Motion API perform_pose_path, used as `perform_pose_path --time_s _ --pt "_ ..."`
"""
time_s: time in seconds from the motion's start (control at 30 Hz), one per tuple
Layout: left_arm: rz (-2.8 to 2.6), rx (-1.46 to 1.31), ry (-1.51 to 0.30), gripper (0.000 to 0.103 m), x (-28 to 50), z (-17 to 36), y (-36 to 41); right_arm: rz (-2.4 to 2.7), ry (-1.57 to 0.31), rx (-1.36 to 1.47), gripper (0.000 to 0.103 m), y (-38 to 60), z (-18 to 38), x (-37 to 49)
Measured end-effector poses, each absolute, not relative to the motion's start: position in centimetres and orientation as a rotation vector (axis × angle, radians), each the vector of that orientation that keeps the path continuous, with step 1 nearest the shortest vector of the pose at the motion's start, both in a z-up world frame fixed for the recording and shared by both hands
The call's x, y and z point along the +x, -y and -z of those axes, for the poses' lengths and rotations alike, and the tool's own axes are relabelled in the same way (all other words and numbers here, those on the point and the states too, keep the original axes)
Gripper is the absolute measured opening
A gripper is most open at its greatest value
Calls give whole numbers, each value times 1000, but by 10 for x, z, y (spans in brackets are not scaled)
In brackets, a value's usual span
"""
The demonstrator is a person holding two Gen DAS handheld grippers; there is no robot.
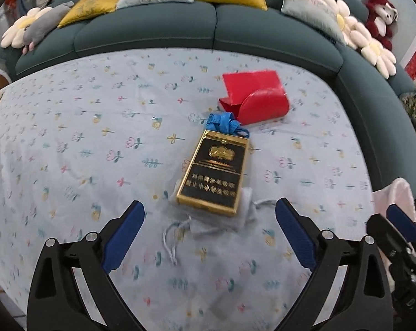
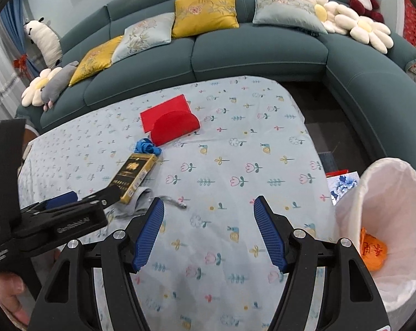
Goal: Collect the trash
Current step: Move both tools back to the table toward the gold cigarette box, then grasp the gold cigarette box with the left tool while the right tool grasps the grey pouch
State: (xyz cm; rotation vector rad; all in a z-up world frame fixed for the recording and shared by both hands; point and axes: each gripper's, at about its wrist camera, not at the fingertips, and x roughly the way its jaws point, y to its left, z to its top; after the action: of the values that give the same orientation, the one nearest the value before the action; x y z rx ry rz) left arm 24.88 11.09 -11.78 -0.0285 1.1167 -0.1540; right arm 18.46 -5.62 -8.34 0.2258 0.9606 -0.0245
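Our left tool (image 1: 209, 230) is wide apart with nothing between its blue pads (image 1: 123, 237). It hangs low over the tabletop (image 1: 69, 165), which wears a pale blue cloth with little flowers on it.

Just past the left tool lies a black and gold box (image 1: 213, 172). The box rests on a small grey pouch (image 1: 224, 220) with thin strings. The pouch lies flat on the cloth, right between the two blue pads as we look along them. At the far end of the box sits a bunch of blue ribbon (image 1: 223, 122), touching the box. Behind the ribbon is a red paper box (image 1: 256, 99), lying open on its side.

Our right tool (image 2: 209, 230) is spread apart too and holds nothing. Under it we see only the flowered cloth. In the right view the left tool (image 2: 97, 198) comes in from the left side, with its tip next to the black and gold box (image 2: 134, 175) and the grey pouch (image 2: 141, 197).

At the right edge of the tabletop stands a trash bin (image 2: 395, 193) with a white bag in it. Something orange (image 2: 373, 251) lies down inside the bag. A little blue and white paper bag (image 2: 343, 186) stands just beside the bin.

Behind the tabletop is a dark green sofa (image 2: 257, 52) with yellow and pale blue pillows.
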Motion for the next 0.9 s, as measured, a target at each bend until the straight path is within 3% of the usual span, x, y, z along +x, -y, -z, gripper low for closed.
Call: perform_pose_path --time_s 0.23,0.43,0.9 --pt "161 -33 -1171 88 272 146 -109 19 -996 238 65 54 105 206" --pt "207 -48 -1194 59 274 151 -108 -19 -1016 232 65 39 115 214" --pt "124 -159 -1104 57 250 118 -178 -126 -1048 184 64 -17 126 222"
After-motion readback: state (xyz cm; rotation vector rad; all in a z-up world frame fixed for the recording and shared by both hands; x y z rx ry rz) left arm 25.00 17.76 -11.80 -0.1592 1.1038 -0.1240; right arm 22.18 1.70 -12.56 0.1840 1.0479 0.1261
